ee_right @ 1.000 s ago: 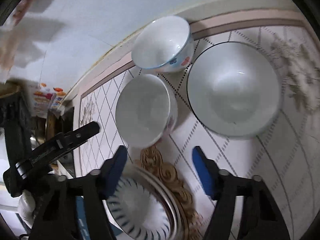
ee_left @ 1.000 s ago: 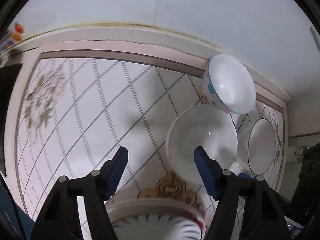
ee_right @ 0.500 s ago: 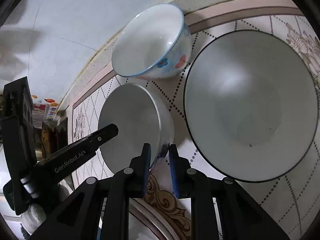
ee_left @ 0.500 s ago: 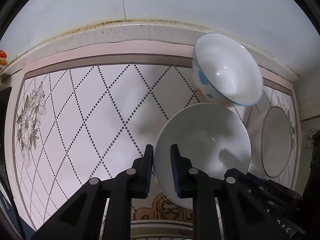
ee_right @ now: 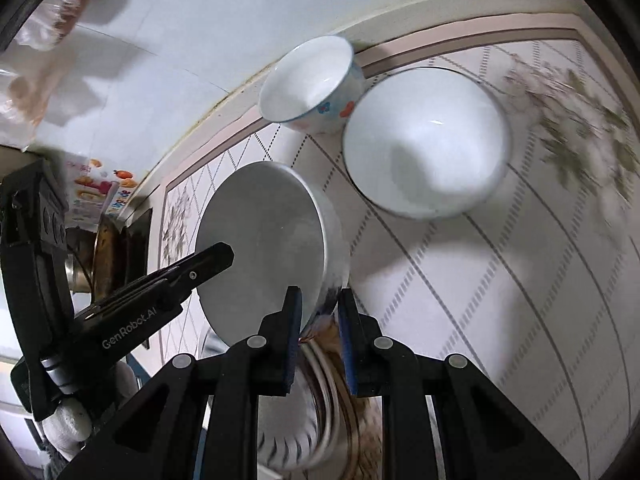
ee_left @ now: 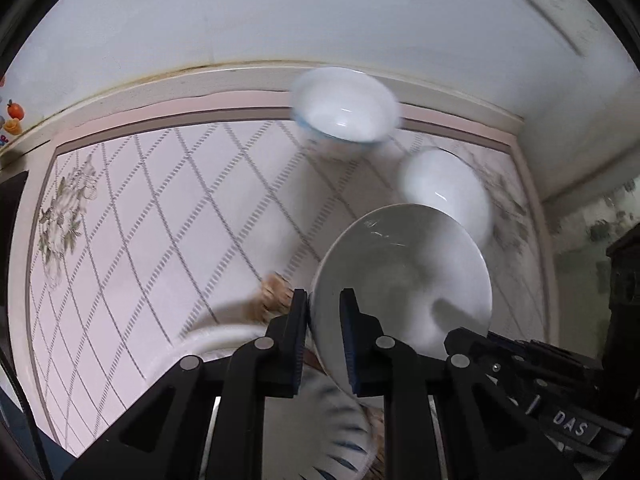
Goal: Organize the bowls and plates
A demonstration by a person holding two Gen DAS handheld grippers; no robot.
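- Packets (ee_right: 102, 196) with fruit pictures stand at the far left of the right wrist view, against the wall (ee_right: 224, 12); their print is too small to read. Dark metal ware just below them is half hidden by the other gripper's body.
- A gloved hand shows only as a pale patch at the lower left edge of that view.
- The left gripper (ee_left: 324, 308) is pinching the rim of the white bowl (ee_left: 404, 280) from its left side, one finger (ee_left: 298, 320) outside and one inside. Seen from the right wrist camera, this left gripper (ee_right: 216, 256) reaches across the bowl's mouth.
- The right gripper (ee_right: 318, 304) is pinching the same white bowl (ee_right: 264, 248) on its right wall, where a dark printed pattern is mostly covered by the fingers (ee_right: 348, 320).
- The white bowl is tilted, held by both grippers above the stack of plates (ee_right: 320, 412); whether it touches the stack cannot be told.
- The plates, one with dark rim strokes, are cut off by the fingers and the lower frame edge in both views, and are blurred in the left wrist view.
- A small bowl (ee_right: 312, 84) with blue and red flowers sits at the back of the tiled tabletop (ee_right: 500, 280), by the wall.
- A wide bowl (ee_right: 424, 144) stands just right of it, close enough that contact cannot be judged.
- Grey leaf prints at the tabletop's right are smeared by blur.
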